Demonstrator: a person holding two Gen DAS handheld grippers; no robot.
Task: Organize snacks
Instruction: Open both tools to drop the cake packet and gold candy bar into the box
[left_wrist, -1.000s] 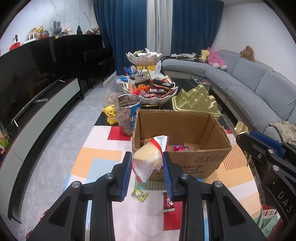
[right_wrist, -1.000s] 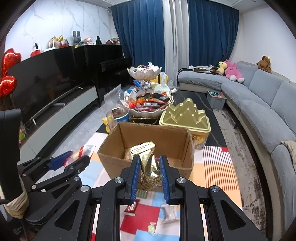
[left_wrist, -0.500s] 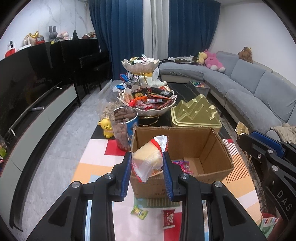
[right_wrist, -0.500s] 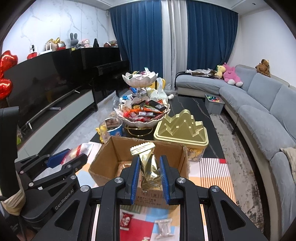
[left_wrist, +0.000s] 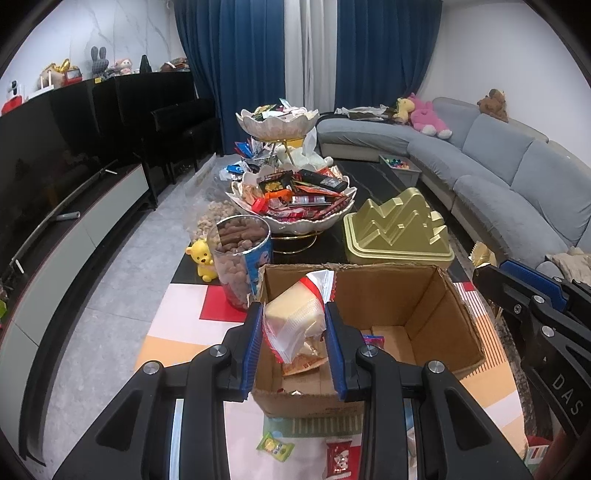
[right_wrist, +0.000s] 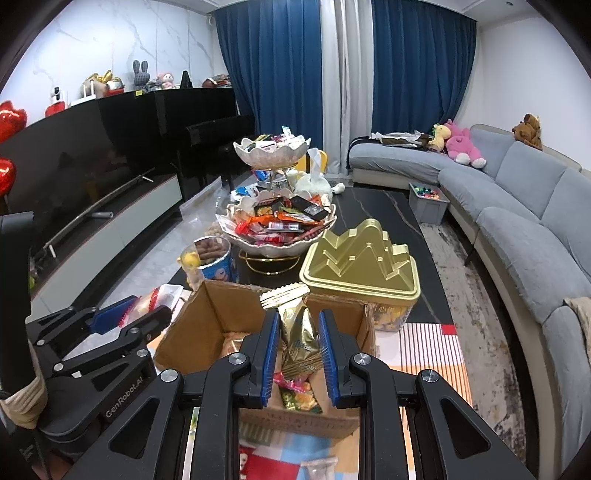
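My left gripper (left_wrist: 294, 314) is shut on a clear packet with a pale yellow snack and a red strip (left_wrist: 295, 314), held over the near left part of an open cardboard box (left_wrist: 436, 295). My right gripper (right_wrist: 298, 321) is shut on a gold foil snack packet (right_wrist: 297, 326), held over the same cardboard box (right_wrist: 207, 314). Loose wrapped snacks (right_wrist: 299, 397) lie on the box floor. From the right wrist view, the left gripper (right_wrist: 136, 314) shows at the left with its packet. The right gripper's arm (left_wrist: 535, 306) shows at the right edge of the left wrist view.
Behind the box stand a two-tier white bowl stand heaped with snacks (left_wrist: 291, 206), a gold mountain-shaped tin (left_wrist: 397, 232), a tub of brown snacks (left_wrist: 242, 258) and a yellow bear figure (left_wrist: 201, 258). Small packets (left_wrist: 275, 446) lie on the coloured mat. A grey sofa (left_wrist: 517, 177) runs along the right.
Both grippers have moved forward with their packets, from in front of the box to above its opening. The box and the bowl stand look nearer and lower in both views.
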